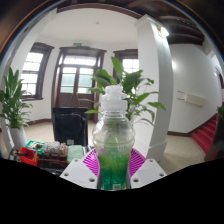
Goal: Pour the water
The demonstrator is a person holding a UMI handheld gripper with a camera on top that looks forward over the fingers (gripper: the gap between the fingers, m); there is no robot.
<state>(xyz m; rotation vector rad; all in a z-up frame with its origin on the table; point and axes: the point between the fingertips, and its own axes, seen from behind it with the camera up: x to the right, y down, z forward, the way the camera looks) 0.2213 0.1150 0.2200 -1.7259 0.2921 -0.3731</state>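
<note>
claw [114,163] closed on a clear plastic bottle [113,140] of green-tinted water, upright between both purple pads [92,160], white cap [113,93] apparently on. held above a cluttered worktop [45,153], potted plants [128,88] and wooden doors [75,78] beyond. best kept vertical and firmly pinched until over a receiving vessel, none visible; then tipped slowly, cap removed first.

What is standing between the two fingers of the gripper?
In the gripper view, a clear plastic bottle with green liquid in its lower part stands between the fingers. The pink pads appear to press on both sides.
</note>
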